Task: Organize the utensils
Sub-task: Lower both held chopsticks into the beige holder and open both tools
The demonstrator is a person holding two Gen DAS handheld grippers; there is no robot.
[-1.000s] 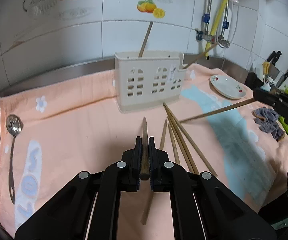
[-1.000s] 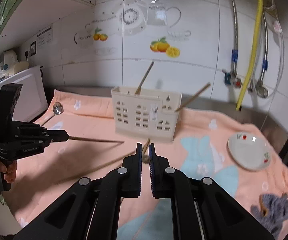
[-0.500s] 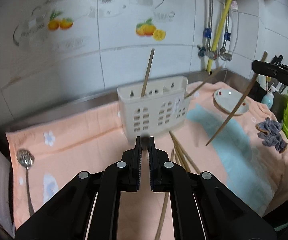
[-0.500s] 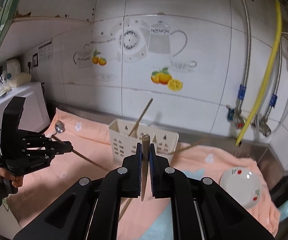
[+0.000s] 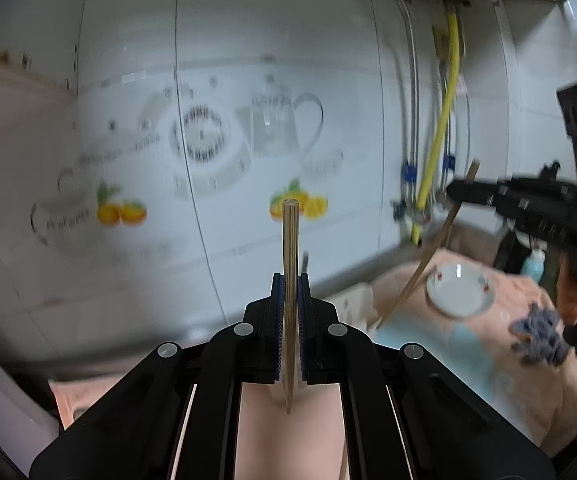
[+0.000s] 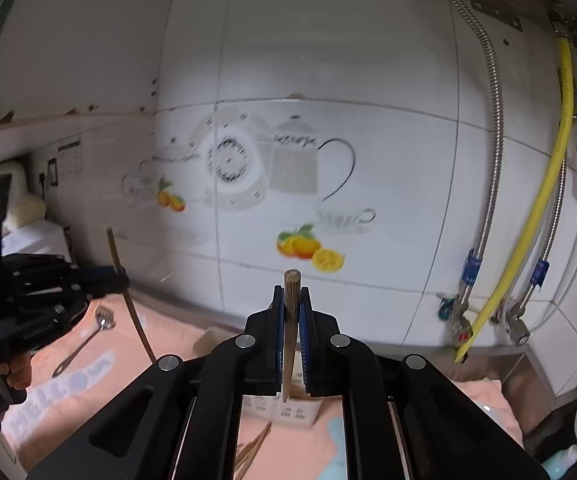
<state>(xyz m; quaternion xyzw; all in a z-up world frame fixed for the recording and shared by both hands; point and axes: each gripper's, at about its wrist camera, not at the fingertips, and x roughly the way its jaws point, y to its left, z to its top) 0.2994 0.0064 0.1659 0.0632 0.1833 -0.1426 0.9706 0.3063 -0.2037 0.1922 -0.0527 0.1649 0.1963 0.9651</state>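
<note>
My left gripper (image 5: pixel 289 280) is shut on a wooden chopstick (image 5: pixel 289 248) that stands upright, raised high above the counter. My right gripper (image 6: pixel 291 294) is shut on another wooden chopstick (image 6: pixel 291 300), also upright. The cream utensil holder (image 6: pixel 288 410) shows only partly below the right fingers, and its edge (image 5: pixel 352 304) is beside the left gripper. In the left wrist view the right gripper (image 5: pixel 454 192) holds its chopstick (image 5: pixel 428 252) slanted. In the right wrist view the left gripper (image 6: pixel 122 278) holds its chopstick (image 6: pixel 128 300). Loose chopsticks (image 6: pixel 254 448) lie on the peach towel (image 6: pixel 88 380).
A slotted metal spoon (image 6: pixel 88 340) lies on the towel at left. A white plate (image 5: pixel 459 289) and a grey cloth (image 5: pixel 536 336) sit at right. A yellow hose (image 6: pixel 528 216) and metal pipes run down the tiled wall. A microwave (image 6: pixel 32 240) stands far left.
Both grippers have lifted and tilted upward with their chopsticks, from near the towel to high above the holder. The views now face the wall tiles.
</note>
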